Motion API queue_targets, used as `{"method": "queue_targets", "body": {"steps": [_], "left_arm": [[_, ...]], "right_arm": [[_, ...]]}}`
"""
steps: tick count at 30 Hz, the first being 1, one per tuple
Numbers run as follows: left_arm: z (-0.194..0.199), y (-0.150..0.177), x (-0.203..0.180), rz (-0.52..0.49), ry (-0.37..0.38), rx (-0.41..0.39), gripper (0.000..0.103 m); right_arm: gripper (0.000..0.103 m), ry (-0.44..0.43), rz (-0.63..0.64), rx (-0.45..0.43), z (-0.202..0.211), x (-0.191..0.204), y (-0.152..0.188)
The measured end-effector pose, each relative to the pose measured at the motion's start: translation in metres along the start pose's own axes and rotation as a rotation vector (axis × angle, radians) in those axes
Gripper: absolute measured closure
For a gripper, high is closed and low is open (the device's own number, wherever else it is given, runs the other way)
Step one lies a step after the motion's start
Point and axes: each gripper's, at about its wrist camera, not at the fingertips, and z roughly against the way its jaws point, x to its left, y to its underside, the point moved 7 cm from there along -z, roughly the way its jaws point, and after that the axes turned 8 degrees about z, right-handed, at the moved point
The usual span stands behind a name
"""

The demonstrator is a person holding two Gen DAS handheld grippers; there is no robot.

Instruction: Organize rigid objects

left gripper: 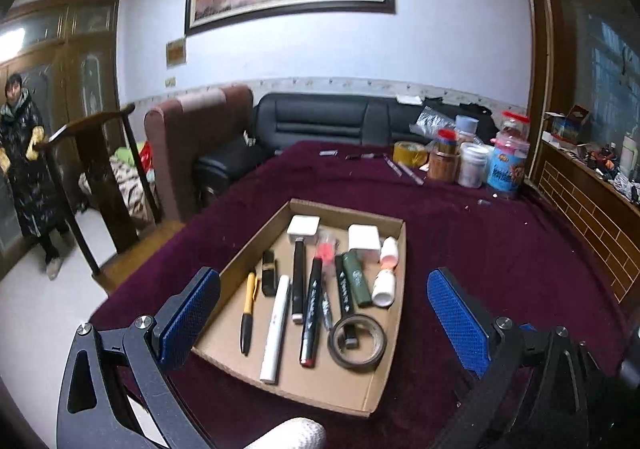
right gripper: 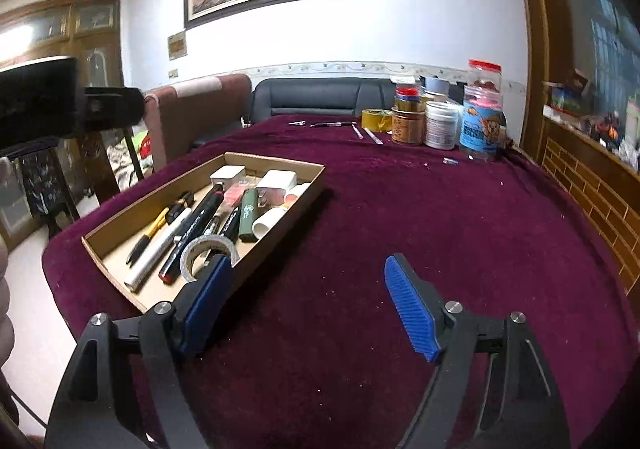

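Observation:
A shallow cardboard tray [left gripper: 320,381] lies on the dark red tablecloth. In it are a yellow-and-black pen [left gripper: 248,309], a white pen [left gripper: 276,329], a black marker with a red end [left gripper: 312,313], a green lighter [left gripper: 357,277], white bottles [left gripper: 386,281], two white chargers [left gripper: 303,227] and a grey tape roll [left gripper: 334,345]. My left gripper [left gripper: 322,281] hangs open above the tray's near half with nothing between its pads. My right gripper [right gripper: 309,263] is open over bare cloth just right of the tray [right gripper: 120,233], its left finger beside the tape roll [right gripper: 212,243].
Jars and bottles [left gripper: 508,165] and a yellow tape roll [left gripper: 410,153] stand at the table's far right, with several pens [left gripper: 404,169] lying near them. A black sofa [left gripper: 320,121] and a wooden chair [left gripper: 100,177] flank the table. A person [left gripper: 24,161] stands far left.

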Motion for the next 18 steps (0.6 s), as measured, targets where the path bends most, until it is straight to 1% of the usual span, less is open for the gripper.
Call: {"method": "queue_targets", "body": {"steps": [3,4,10,15,18], "left_arm": [[-0.010,0.006,0.007,0.022,0.001,0.046,0.001],[-0.015,0.009,0.010,0.031,-0.008,0.066,0.001],[-0.037,0.020,0.028,0.048,-0.042,0.129,0.001],[-0.047,0.022,0.042,0.057,-0.059,0.145,0.001],[-0.053,0.023,0.049,0.062,-0.057,0.159,0.001]], "right_arm": [[0.023,0.007,0.038,0.014,-0.005,0.009,0.002],[0.023,0.005,0.046,0.022,-0.008,0.011,0.003],[0.023,0.012,0.075,0.059,-0.020,0.020,0.005],[0.023,0.018,0.110,0.072,-0.025,0.029,-0.001],[0.023,0.007,0.150,0.082,-0.028,0.040,-0.010]]}}
